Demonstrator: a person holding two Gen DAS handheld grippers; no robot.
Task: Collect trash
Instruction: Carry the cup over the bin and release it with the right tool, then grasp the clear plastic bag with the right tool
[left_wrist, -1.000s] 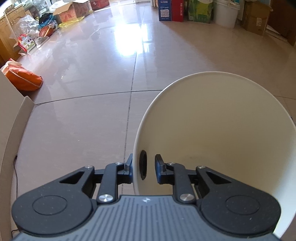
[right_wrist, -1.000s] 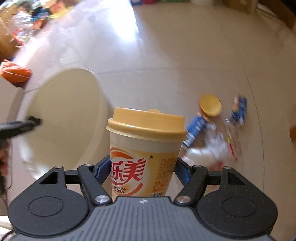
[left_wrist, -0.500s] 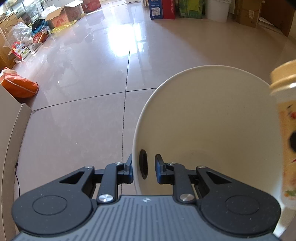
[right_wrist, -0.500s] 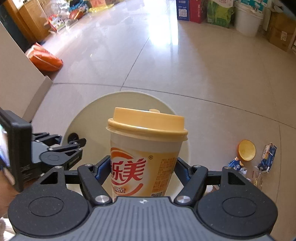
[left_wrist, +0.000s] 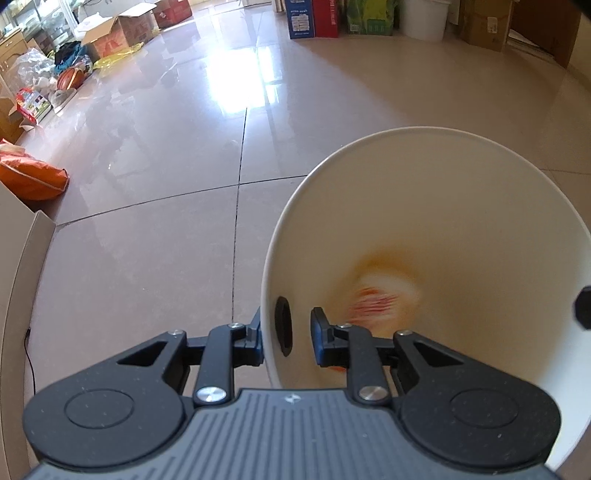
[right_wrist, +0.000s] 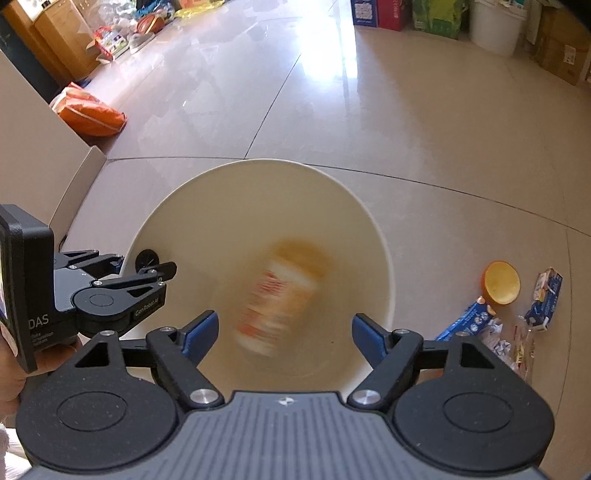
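A white round bin (right_wrist: 373, 236) stands on the tiled floor, seen from above. My left gripper (left_wrist: 288, 325) has its jaws around the bin's rim (left_wrist: 269, 280) beside a handle hole and they are opening slightly; the right wrist view shows this gripper (right_wrist: 147, 266) at the bin's left edge. My right gripper (right_wrist: 284, 325) hangs over the bin's mouth with its jaws opening wide and nothing pressed between them. A milk tea cup (right_wrist: 284, 295) with an orange lid is a blur falling inside the bin (left_wrist: 436, 221); the cup (left_wrist: 380, 295) is blurred there too.
Loose trash lies on the floor right of the bin: an orange lid (right_wrist: 502, 282), a blue carton (right_wrist: 467, 323), a second carton (right_wrist: 546, 295), crumpled wrappers (right_wrist: 517, 343). A cardboard panel (right_wrist: 37, 155) and an orange bag (right_wrist: 92, 114) sit at left. Boxes and a white bucket (right_wrist: 495, 22) line the far wall.
My right gripper carried the cup over the bin, then its jaws spread and the cup dropped out of them into the bin. The left gripper stayed on the rim.
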